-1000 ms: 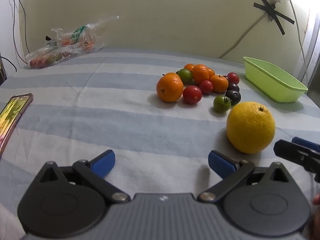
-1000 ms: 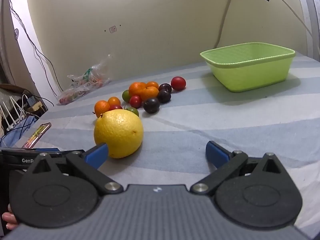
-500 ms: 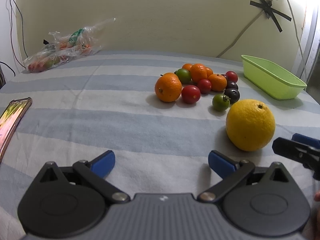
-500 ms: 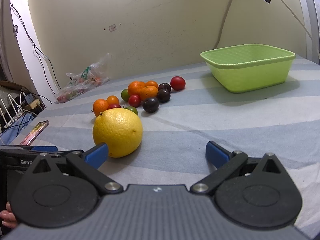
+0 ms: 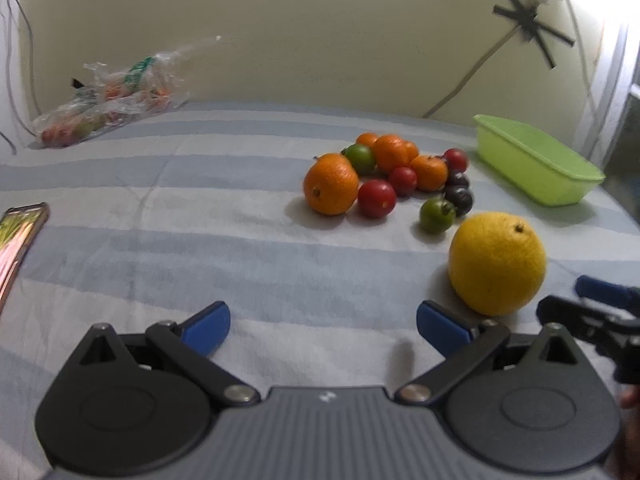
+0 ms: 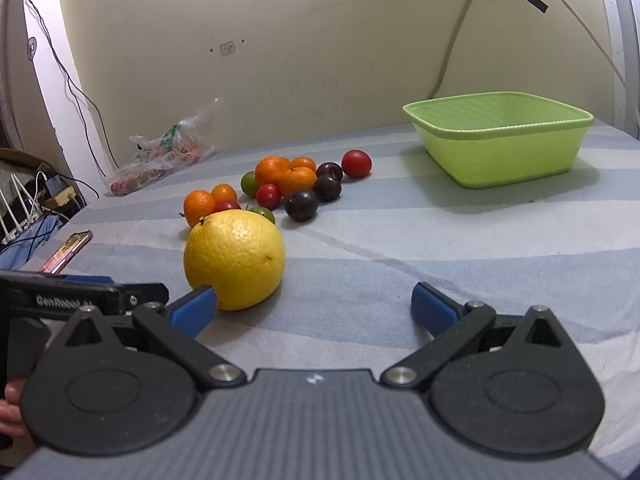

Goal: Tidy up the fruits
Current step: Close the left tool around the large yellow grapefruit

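Note:
A big yellow citrus fruit [image 5: 497, 263] lies on the striped cloth, just beyond my left gripper's right fingertip; in the right wrist view the fruit [image 6: 234, 259] sits by my right gripper's left fingertip. Behind it is a cluster of small fruits [image 5: 384, 182]: oranges, red and green tomatoes, dark plums, also in the right wrist view [image 6: 288, 188]. A light green plastic basket [image 6: 500, 142] stands empty at the right, also in the left wrist view [image 5: 536, 160]. My left gripper [image 5: 323, 324] and right gripper [image 6: 314, 308] are both open and empty.
A clear plastic bag of produce [image 5: 108, 100] lies at the back left by the wall. A phone [image 5: 20, 240] lies at the left edge of the cloth. Cables hang on the wall. The right gripper's tip [image 5: 592, 312] shows at the left view's right edge.
Both views have shifted slightly; the fruits appear a little nearer the left gripper. Nothing has been gripped and both grippers stay open.

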The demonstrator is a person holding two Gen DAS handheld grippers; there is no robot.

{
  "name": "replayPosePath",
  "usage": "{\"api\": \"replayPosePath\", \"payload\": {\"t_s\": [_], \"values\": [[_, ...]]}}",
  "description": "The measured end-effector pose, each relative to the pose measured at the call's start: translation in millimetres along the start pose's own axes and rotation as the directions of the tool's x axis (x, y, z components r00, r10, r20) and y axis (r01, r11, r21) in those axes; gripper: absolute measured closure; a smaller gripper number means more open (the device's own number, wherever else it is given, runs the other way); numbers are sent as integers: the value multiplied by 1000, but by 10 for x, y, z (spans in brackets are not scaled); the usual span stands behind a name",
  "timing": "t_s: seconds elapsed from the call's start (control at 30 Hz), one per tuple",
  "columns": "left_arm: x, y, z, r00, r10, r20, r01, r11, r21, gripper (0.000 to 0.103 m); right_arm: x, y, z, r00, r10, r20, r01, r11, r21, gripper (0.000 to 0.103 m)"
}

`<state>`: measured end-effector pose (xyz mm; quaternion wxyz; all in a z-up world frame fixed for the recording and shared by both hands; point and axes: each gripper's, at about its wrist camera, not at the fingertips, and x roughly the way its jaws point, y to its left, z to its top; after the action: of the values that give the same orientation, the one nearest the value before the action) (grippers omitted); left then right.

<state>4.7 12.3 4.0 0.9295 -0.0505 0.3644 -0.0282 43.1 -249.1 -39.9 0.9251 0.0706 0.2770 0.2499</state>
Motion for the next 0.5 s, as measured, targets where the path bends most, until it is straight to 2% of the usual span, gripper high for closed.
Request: {"api": "replayPosePath", "payload": {"t_s": [0.13,0.23,0.3,0.4,0.5], "values": [[-144,75,57,994,-85,72,82,996,37,0,0,4,34,999,32,-37,-35,995,-90,0],[-247,64,107,977,-182,116,173,981,84,0,-25,27,85,996,72,-48,-80,978,-195,0],[-247,54,168,958,-264,114,256,963,83,2,-13,67,136,993,98,-64,-111,958,-262,1],[-163,-6,299,923,-378,75,374,926,57,10,59,152,214,984,144,-108,-173,927,-334,11],[-57,-126,379,890,-455,30,454,890,42,17,133,242,255,975,174,-136,-213,901,-379,19]]}}
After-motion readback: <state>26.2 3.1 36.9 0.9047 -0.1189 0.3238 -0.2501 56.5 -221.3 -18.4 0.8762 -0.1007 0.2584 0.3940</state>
